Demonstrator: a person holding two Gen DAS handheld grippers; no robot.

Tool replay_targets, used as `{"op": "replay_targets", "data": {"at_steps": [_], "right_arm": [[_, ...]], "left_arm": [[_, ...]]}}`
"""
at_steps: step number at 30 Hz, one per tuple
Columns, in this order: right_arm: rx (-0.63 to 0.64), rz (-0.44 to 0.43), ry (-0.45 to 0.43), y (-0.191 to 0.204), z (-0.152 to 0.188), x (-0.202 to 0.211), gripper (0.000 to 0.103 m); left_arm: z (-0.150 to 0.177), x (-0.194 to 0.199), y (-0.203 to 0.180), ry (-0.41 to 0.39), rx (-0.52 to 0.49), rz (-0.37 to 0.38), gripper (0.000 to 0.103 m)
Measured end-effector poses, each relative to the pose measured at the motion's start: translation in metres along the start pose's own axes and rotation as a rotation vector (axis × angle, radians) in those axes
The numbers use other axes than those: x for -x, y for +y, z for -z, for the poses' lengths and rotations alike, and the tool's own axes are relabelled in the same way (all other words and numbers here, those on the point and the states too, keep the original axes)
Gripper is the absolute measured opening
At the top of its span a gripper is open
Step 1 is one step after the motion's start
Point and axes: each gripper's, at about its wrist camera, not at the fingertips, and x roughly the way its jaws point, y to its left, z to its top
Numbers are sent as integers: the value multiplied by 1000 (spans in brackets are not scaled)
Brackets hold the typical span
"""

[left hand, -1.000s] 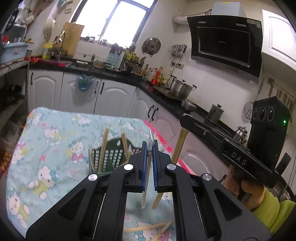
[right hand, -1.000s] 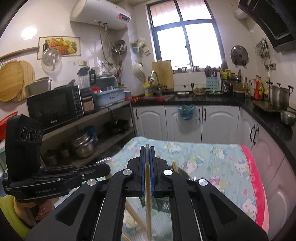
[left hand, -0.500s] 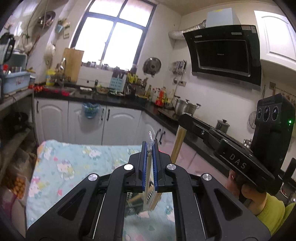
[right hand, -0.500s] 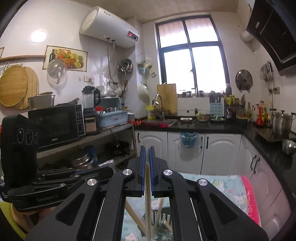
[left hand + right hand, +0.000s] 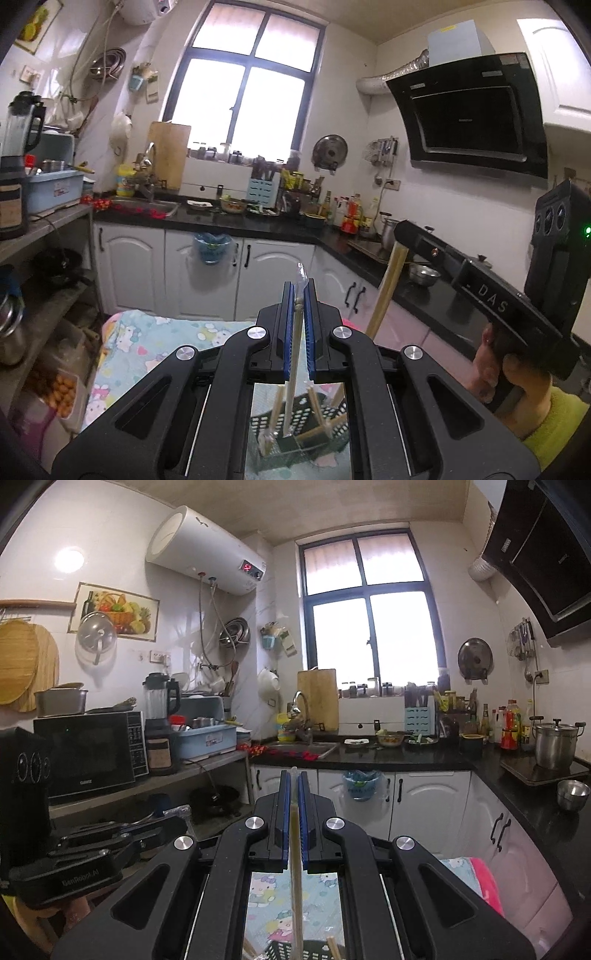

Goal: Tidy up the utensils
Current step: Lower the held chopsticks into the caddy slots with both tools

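My left gripper (image 5: 299, 291) is shut on a chopstick in a clear plastic sleeve (image 5: 294, 354), held upright with its lower end over a black perforated utensil basket (image 5: 303, 424). Several wooden chopsticks (image 5: 275, 413) stand in that basket. My right gripper (image 5: 293, 779) is shut on a bare wooden chopstick (image 5: 295, 886), also upright above the basket (image 5: 284, 950). The right gripper and its chopstick (image 5: 386, 291) also show at the right of the left wrist view. The left gripper body (image 5: 92, 849) shows low left in the right wrist view.
The basket sits on a table with a light blue cartoon cloth (image 5: 147, 339) that has a pink edge (image 5: 484, 882). White cabinets (image 5: 207, 280), a black counter with a sink (image 5: 303, 749) and a shelf with a microwave (image 5: 88, 753) surround the table.
Both grippers have tilted upward and risen, so the table and basket have slid to the bottom of both views. Each still holds its chopstick.
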Motion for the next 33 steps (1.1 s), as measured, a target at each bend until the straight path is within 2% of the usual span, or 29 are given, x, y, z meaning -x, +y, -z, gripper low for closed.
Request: {"op": "replay_targets", "data": {"at_steps": [13,26,33], "right_arm": [[10,17,10,-8,37,-22,5],[17,20,83,-10,89,-44,5],[6,36,154,-12,117,-57,5]], "left_arm": [[35,-38,-1,47,-38,-41,3],[71,-62,14,117,-9,-49,3],[91,-72,22,164,16,-44,3]]}}
